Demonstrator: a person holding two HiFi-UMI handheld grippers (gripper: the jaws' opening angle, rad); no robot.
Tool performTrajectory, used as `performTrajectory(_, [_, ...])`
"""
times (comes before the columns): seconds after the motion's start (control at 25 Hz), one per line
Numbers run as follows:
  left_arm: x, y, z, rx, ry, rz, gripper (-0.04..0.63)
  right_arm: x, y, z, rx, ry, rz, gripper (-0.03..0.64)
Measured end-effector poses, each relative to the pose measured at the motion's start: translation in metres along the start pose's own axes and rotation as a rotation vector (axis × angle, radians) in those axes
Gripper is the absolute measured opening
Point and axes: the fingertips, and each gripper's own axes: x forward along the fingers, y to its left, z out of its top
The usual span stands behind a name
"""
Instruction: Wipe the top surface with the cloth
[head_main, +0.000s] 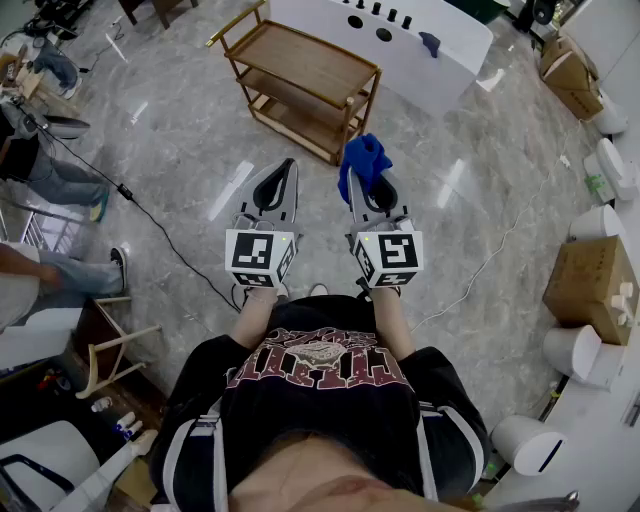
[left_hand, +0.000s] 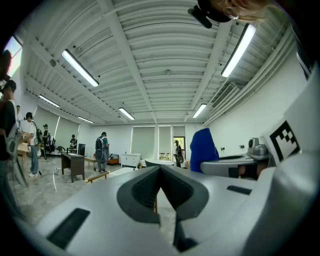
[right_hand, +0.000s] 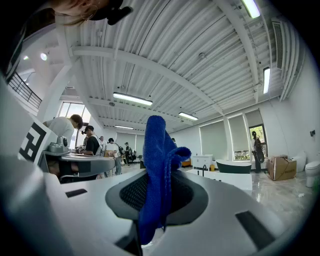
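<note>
The person is wearing a black T-shirt (head_main: 320, 405) with red and white print and white stripes by the sleeves. The left gripper (head_main: 288, 166) and the right gripper (head_main: 367, 190) are looking grey with black pads. Behind each one's jaws, a white cube (head_main: 260, 255) is showing black squares.

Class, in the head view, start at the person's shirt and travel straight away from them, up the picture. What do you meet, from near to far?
Black shirt → right gripper → blue cloth in its jaws → wooden trolley → white counter.
</note>
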Motion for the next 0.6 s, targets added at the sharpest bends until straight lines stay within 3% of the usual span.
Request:
performTrajectory(0.24, [0.001, -0.008, -0.007, 0.002, 0.003, 0.018, 0.046, -0.001, -0.012, -0.008, 0.033, -0.006, 0.013, 0.085])
performTrajectory(0.6, [0.006, 0.018, -0.018, -0.027, 0.019, 0.046, 0.046, 0.023, -0.007, -0.015, 0.039, 0.007, 0.037, 0.086])
